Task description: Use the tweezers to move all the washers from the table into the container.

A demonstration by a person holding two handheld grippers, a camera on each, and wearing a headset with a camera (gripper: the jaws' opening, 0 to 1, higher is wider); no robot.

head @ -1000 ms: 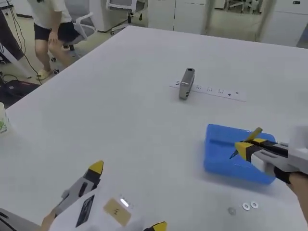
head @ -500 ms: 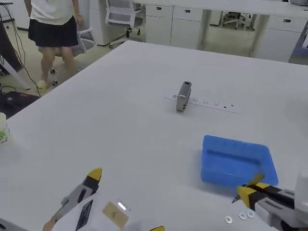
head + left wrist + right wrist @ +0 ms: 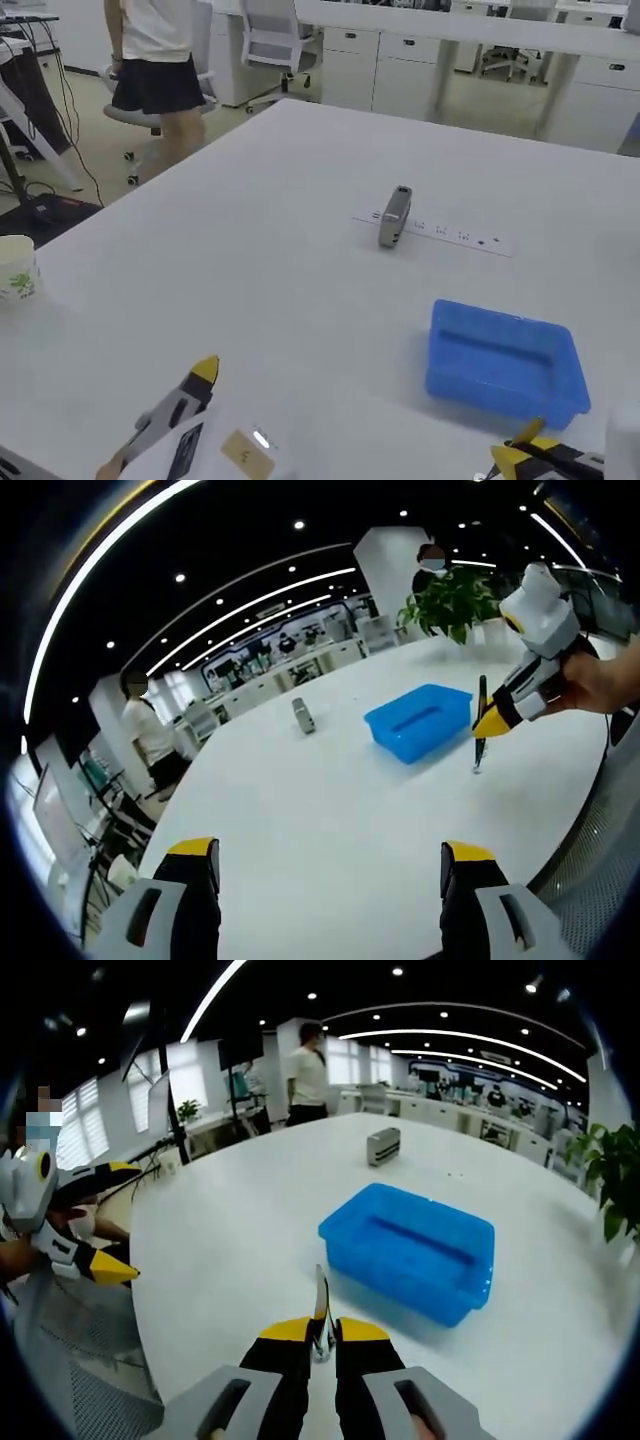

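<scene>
- The pick-up step is being worked, by the look of it: the slim dark tweezers [image 3: 319, 1300] are being pinched between the pressed-together jaws of the right claw [image 3: 322, 1328], tip pointing down at the white counter [image 3: 250, 250].
- The tip is being held near the front corner of the shallow blue plastic container [image 3: 395, 1282], outside its wall, not over it.
- Whether a washer is being nipped at the tip is too small to tell, and the washers are too fine to be picked out on the white top.
- The left claw [image 3: 328, 852] is being held spread wide with nothing between its jaws, well apart from the container.
- The container is sitting flat on the counter. Its floor is reading as bare blue, so most of the job is being judged as yet to do.
- Next, the tip is to be set on a washer, squeezed, carried over the rim and released. A thin ring on a smooth top may well skid if caught off-centre.
</scene>
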